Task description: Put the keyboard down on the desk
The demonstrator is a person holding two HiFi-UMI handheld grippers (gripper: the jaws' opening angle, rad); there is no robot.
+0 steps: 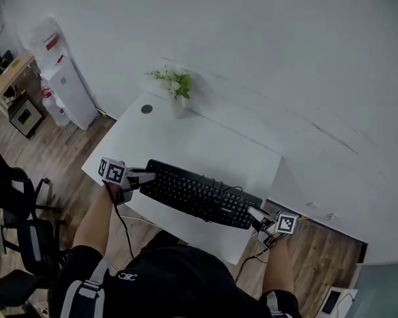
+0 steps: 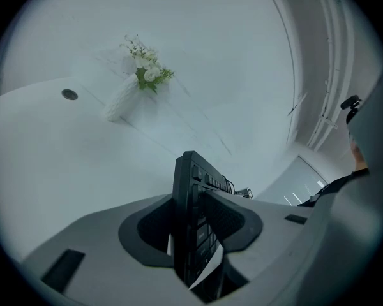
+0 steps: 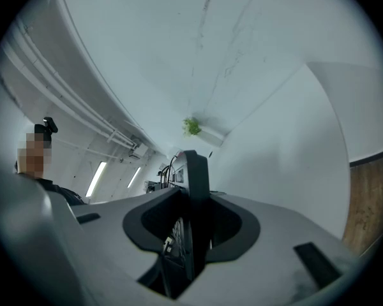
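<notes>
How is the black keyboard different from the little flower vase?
The keyboard is black, long and flat; the vase is white, small and upright. The left gripper and right gripper clamp the keyboard's ends; nothing touches the vase. Both are at the white desk.

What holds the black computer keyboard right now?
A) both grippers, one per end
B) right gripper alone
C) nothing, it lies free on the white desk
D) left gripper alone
A: the left gripper clamps one short end of the black computer keyboard and the right gripper the other; each gripper view shows jaws pressed on its edge.
</notes>
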